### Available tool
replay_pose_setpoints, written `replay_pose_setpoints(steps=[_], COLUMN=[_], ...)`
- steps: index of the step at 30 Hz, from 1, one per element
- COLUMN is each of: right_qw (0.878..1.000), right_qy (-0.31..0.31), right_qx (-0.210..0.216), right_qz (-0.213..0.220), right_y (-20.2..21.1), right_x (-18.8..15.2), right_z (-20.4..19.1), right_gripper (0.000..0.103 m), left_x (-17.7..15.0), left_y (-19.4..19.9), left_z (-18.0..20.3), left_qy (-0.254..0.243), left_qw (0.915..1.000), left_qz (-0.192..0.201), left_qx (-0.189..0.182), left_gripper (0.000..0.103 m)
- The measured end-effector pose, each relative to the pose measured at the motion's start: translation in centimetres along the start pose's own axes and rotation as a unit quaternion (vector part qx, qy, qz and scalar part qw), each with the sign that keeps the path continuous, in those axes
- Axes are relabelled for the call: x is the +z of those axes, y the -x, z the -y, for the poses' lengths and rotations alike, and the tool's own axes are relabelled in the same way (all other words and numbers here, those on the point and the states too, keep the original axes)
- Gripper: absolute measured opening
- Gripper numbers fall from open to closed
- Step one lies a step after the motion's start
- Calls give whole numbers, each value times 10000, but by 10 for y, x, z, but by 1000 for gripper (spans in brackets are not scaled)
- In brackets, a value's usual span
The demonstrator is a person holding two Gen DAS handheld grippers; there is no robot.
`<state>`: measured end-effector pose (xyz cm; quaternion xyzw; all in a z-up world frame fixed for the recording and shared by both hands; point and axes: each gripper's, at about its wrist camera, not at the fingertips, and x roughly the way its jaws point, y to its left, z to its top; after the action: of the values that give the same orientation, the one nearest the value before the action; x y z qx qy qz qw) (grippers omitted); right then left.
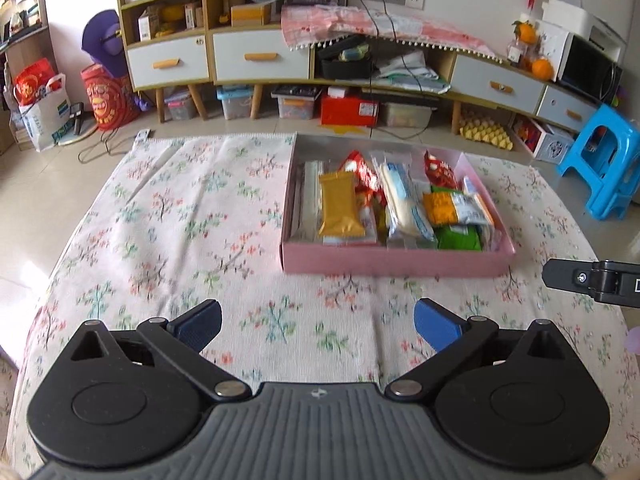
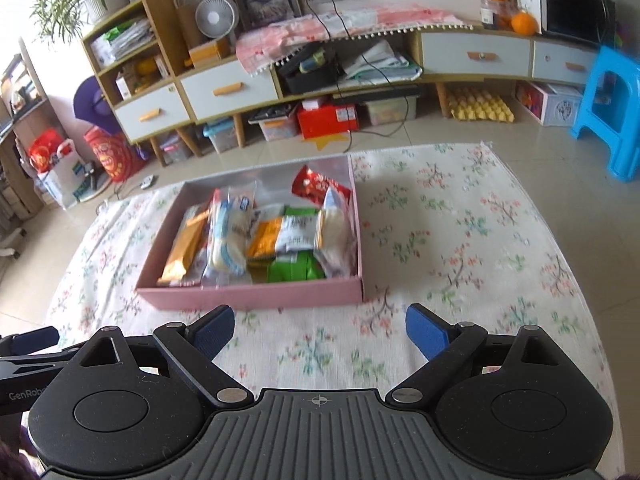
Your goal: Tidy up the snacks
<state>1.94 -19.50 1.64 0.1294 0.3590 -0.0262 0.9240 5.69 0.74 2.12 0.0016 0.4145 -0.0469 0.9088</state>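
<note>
Left wrist view
Left tool: blue pads spread wide apart, nothing between them, over the flowered cloth on the tabletop.
Pink box: ahead of the left tool and slightly to its right, well clear of the pads, resting on the cloth.
Contents: wrapped snacks packed inside: a gold packet at left, a white and blue packet mid-box, an orange and white packet over a green packet at right, red packets behind.
Right tool: only a black part shows at the right edge, near the box's right corner.

Right wrist view
Right tool: pads wide apart, empty, over the cloth.
Pink box: ahead and to the left; its near wall lies just beyond the left pad, not touching.
Left tool: partly seen at the left edge.
</note>
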Motion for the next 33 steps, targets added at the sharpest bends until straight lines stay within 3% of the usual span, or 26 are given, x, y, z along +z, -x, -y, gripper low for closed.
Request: replay_pose_setpoints(steps=[20,33], right_qw=[9989,9984], right_qy=[406,491], right_qx=[-110,-90], right_qz=[-201,-254], right_y=[-2,-3], right_x=[-21,-23], right_z=[-24,-27], right_gripper=[94,94], left_x=[-13,-13], left_y=[3,5], left_z=[0,1], left_qy=[46,-1], left_qw=[9992,9991], left_qz=[-225,-261], left_qx=[322,343], left_gripper=[103,103])
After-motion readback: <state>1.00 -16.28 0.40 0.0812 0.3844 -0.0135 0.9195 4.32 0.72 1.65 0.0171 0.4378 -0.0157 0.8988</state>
